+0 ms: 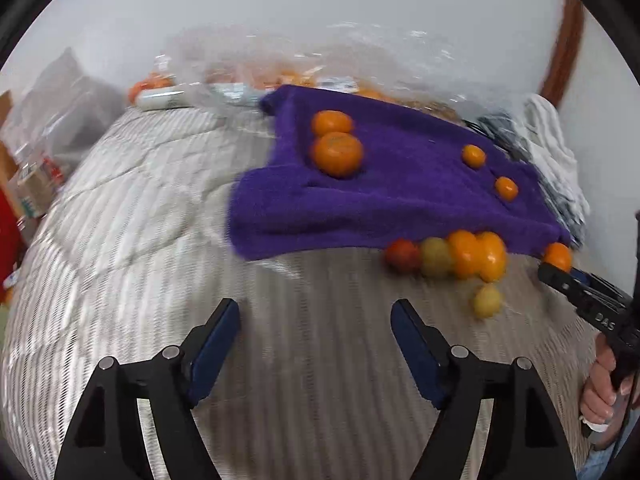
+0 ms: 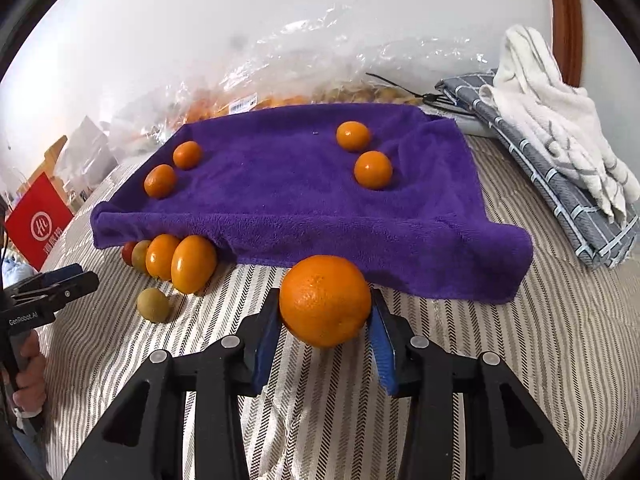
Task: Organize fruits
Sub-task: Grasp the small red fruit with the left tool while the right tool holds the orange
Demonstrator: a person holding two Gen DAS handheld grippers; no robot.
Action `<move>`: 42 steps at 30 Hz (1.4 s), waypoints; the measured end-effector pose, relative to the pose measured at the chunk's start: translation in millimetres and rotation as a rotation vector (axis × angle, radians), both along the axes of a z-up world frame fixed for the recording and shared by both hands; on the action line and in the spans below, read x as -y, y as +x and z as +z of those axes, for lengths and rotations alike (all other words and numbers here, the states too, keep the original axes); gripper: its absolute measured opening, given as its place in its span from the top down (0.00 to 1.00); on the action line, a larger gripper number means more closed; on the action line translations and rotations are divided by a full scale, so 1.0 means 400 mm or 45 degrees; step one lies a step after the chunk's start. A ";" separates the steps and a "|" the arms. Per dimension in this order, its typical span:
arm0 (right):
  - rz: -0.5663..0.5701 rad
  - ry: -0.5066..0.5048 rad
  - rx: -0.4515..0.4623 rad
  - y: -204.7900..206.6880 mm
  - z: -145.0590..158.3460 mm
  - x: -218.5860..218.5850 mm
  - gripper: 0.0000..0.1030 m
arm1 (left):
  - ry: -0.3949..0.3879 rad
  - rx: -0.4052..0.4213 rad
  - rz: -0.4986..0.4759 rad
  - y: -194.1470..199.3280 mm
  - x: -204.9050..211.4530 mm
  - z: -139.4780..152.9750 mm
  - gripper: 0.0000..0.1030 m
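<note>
A purple towel (image 2: 288, 196) lies on the striped bed, with two oranges at its left (image 2: 160, 181) and two at its right (image 2: 373, 169). My right gripper (image 2: 324, 312) is shut on a large orange (image 2: 325, 301), held just above the bed in front of the towel's near edge. A row of fruit (image 2: 176, 260) lies against the towel's front left edge, with a small greenish fruit (image 2: 153, 305) in front of it. My left gripper (image 1: 315, 322) is open and empty above the bed; the towel (image 1: 400, 200) is ahead of it to the right.
Clear plastic bags of fruit (image 2: 280, 88) lie behind the towel by the wall. Folded grey and white cloths (image 2: 560, 152) lie at the right. A red bag (image 2: 38, 222) and boxes stand off the bed at the left.
</note>
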State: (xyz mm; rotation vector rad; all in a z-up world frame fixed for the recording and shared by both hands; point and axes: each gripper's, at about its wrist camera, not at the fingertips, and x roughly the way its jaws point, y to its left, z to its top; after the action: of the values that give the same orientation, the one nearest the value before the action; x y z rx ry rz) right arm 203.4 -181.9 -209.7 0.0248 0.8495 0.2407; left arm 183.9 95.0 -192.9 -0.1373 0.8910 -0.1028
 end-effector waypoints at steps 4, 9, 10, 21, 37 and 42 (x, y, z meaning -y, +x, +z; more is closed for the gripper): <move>-0.006 0.001 0.002 -0.004 0.001 0.000 0.59 | 0.084 -0.006 -0.049 0.023 0.063 0.009 0.48; -0.039 0.027 0.005 -0.009 0.002 0.015 0.59 | 0.173 -0.022 -0.056 0.061 0.109 0.001 0.61; -0.041 0.034 0.008 -0.011 0.003 0.018 0.59 | 0.160 -0.032 -0.069 0.067 0.115 -0.001 0.61; -0.026 0.023 -0.004 -0.005 0.000 0.008 0.60 | 0.133 -0.003 -0.077 0.099 0.143 -0.006 0.64; -0.021 0.026 0.002 -0.005 0.000 0.010 0.60 | -0.173 0.171 0.001 0.040 0.046 0.029 0.78; -0.033 0.037 0.005 -0.006 0.000 0.018 0.59 | -0.167 0.186 0.011 0.039 0.043 0.032 0.78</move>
State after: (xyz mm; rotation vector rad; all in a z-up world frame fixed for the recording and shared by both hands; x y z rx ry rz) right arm 200.8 -189.0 -209.7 0.0627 0.8415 0.2285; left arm 199.3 77.9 -180.2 -0.2527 0.7376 -0.1610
